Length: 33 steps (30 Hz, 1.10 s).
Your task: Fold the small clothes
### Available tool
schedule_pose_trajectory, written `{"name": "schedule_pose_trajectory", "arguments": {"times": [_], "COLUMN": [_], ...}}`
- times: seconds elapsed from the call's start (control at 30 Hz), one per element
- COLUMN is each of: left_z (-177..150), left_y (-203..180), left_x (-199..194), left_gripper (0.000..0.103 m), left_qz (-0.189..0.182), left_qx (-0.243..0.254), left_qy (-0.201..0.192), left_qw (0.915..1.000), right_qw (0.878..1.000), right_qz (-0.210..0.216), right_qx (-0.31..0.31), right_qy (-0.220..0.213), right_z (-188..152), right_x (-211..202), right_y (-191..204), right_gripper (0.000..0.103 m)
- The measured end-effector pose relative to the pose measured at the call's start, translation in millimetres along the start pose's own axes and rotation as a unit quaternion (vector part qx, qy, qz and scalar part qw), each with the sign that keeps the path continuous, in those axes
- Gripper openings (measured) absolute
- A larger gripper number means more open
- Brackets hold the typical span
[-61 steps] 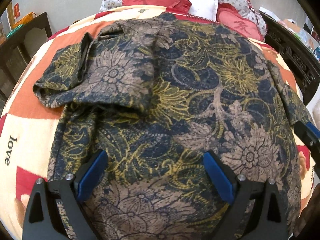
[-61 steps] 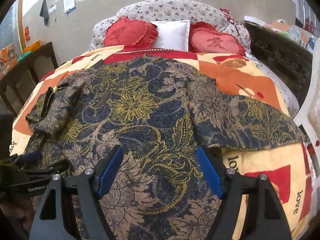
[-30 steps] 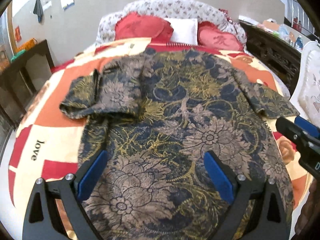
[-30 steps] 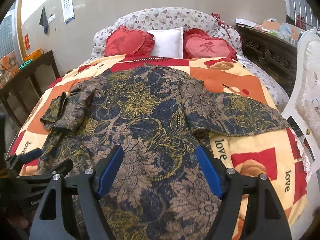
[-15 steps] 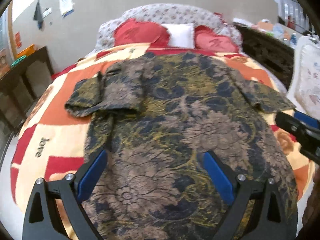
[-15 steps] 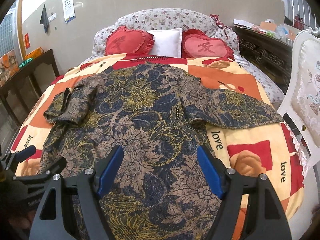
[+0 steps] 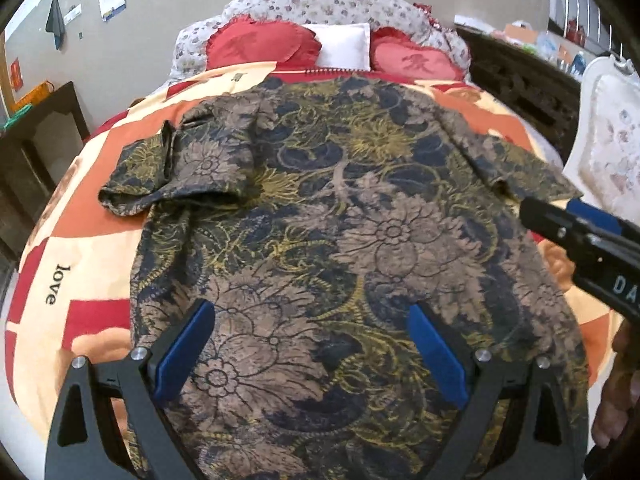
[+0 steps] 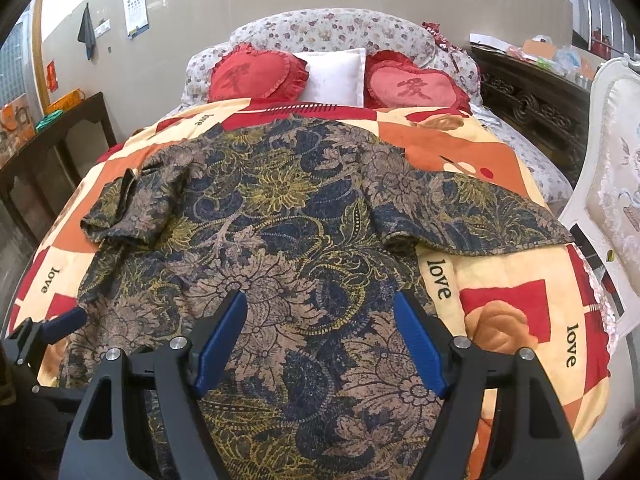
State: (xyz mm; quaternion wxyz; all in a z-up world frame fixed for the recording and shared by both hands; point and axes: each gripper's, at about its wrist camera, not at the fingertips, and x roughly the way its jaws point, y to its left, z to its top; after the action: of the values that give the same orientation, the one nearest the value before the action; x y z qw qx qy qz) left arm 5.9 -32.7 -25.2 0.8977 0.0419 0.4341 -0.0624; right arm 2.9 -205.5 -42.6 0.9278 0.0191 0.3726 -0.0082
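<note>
A dark floral short-sleeved shirt (image 7: 328,216) lies spread flat on the bed, collar toward the pillows; it also shows in the right wrist view (image 8: 280,248). Its left sleeve (image 7: 160,172) is crumpled and folded inward, its right sleeve (image 8: 480,212) lies spread out. My left gripper (image 7: 310,344) is open and empty above the hem. My right gripper (image 8: 320,340) is open and empty above the hem's right part. The right gripper also shows in the left wrist view (image 7: 580,236), the left one in the right wrist view (image 8: 44,332).
The bed has a red, orange and cream quilt (image 8: 520,320). Two red heart cushions (image 8: 256,76) and a white pillow (image 8: 336,74) stand at the head. A dark wooden cabinet (image 8: 52,152) is on the left, a dark carved sideboard (image 8: 532,108) and white chair (image 8: 616,184) on the right.
Both grippers have pulled back and up from the shirt, so more of the bed and room shows. The shirt has not moved. Both stay open.
</note>
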Motion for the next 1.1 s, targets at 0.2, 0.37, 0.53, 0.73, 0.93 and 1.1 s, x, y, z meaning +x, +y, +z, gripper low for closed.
{"name": "schedule_pose_trajectory", "arguments": {"times": [0.2, 0.37, 0.53, 0.73, 0.93, 1.1], "left_z": [1.9, 4.6, 8.2, 17.7, 28.4, 31.3], "left_y": [-0.6, 0.1, 3.1, 12.2, 17.3, 19.9], "left_x": [14.8, 31.9, 50.7, 62.8, 75.7, 93.6], "left_gripper": [0.099, 0.099, 0.099, 0.099, 0.099, 0.1], "left_qz": [0.017, 0.026, 0.023, 0.018, 0.023, 0.022], "left_qx": [0.016, 0.02, 0.017, -0.004, -0.011, -0.013], "left_qy": [0.014, 0.034, 0.042, 0.038, 0.042, 0.05], "left_qw": [0.9996, 0.9989, 0.9987, 0.9991, 0.9988, 0.9984], "right_qw": [1.0, 1.0, 1.0, 1.0, 1.0, 0.998], "right_qz": [-0.006, -0.009, -0.008, -0.005, -0.007, 0.006], "right_qx": [-0.003, -0.008, -0.012, -0.021, -0.018, -0.018], "right_qy": [0.01, 0.016, 0.02, 0.018, 0.02, 0.056], "right_z": [0.9, 2.3, 3.8, 5.3, 3.3, 1.3], "right_x": [12.8, 25.4, 41.5, 65.2, 88.0, 119.6], "right_y": [2.0, 5.0, 6.6, 3.9, -2.4, -5.5], "right_gripper": [0.08, 0.08, 0.08, 0.08, 0.08, 0.079]}}
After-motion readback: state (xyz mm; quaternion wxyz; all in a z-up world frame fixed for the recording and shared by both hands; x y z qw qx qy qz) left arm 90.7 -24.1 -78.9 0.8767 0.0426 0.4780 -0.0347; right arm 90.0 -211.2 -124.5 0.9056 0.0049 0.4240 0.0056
